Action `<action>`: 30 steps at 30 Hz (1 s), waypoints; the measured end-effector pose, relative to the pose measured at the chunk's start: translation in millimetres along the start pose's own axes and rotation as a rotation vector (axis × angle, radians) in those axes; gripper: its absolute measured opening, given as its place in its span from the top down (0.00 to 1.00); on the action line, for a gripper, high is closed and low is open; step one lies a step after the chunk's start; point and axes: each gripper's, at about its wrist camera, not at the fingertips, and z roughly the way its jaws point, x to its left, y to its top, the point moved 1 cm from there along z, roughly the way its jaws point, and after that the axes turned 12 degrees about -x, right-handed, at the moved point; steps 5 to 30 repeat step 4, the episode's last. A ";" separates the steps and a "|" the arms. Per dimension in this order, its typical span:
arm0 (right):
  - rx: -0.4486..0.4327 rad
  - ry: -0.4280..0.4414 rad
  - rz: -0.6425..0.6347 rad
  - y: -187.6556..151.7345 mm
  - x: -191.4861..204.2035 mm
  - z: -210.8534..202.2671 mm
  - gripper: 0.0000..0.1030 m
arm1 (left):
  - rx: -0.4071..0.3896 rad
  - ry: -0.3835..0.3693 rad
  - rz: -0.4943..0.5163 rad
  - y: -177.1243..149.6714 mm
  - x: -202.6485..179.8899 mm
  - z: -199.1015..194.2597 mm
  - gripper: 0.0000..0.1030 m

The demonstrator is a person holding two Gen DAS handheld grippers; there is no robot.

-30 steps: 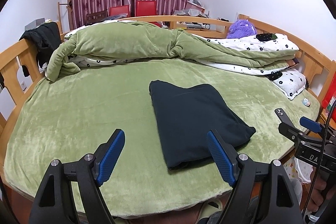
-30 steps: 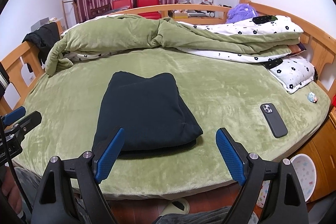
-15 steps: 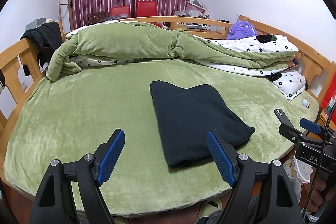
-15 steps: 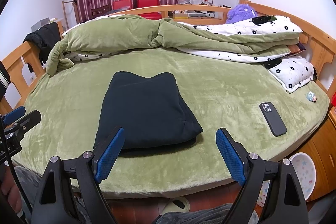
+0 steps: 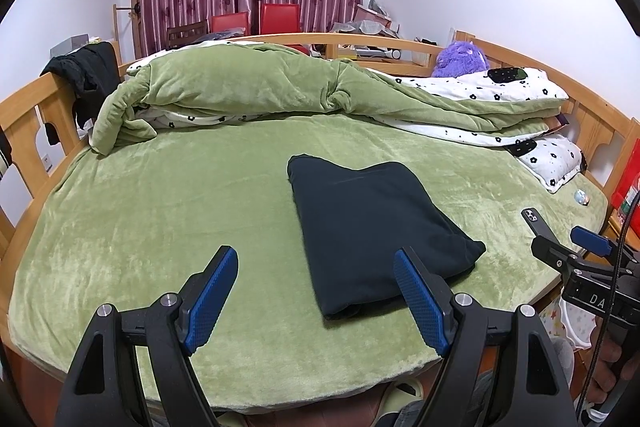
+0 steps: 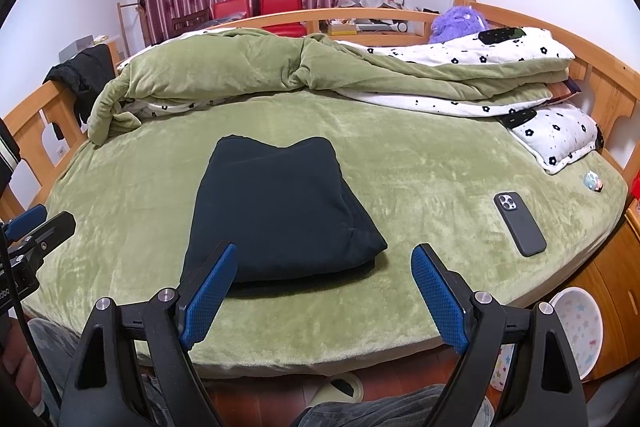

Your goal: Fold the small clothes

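A dark navy garment [image 5: 372,223] lies folded into a thick rectangle on the green bed cover [image 5: 160,211]; it also shows in the right wrist view [image 6: 276,211]. My left gripper [image 5: 316,291] is open and empty, held back near the bed's front edge, the garment's near end just ahead to the right. My right gripper [image 6: 322,291] is open and empty, also back from the bed, the garment's near right corner just ahead of its left finger. Each gripper shows at the edge of the other's view: the right [image 5: 568,251], the left [image 6: 36,227].
A black phone [image 6: 519,223] lies on the cover to the right, a small toy [image 6: 593,181] beyond it. A rolled green duvet [image 5: 256,87], floral pillows [image 6: 560,135] and a purple plush [image 6: 460,23] fill the far side. Wooden rails [image 5: 28,123] ring the bed. A white basin [image 6: 576,327] stands on the floor.
Both grippers have drawn back and risen slightly from the bed, staying open. The folded garment has not moved.
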 end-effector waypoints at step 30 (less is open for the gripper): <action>0.003 0.003 -0.003 -3.0 3.4 -3.6 0.15 | 0.006 -0.010 0.006 0.3 -0.4 -0.2 0.23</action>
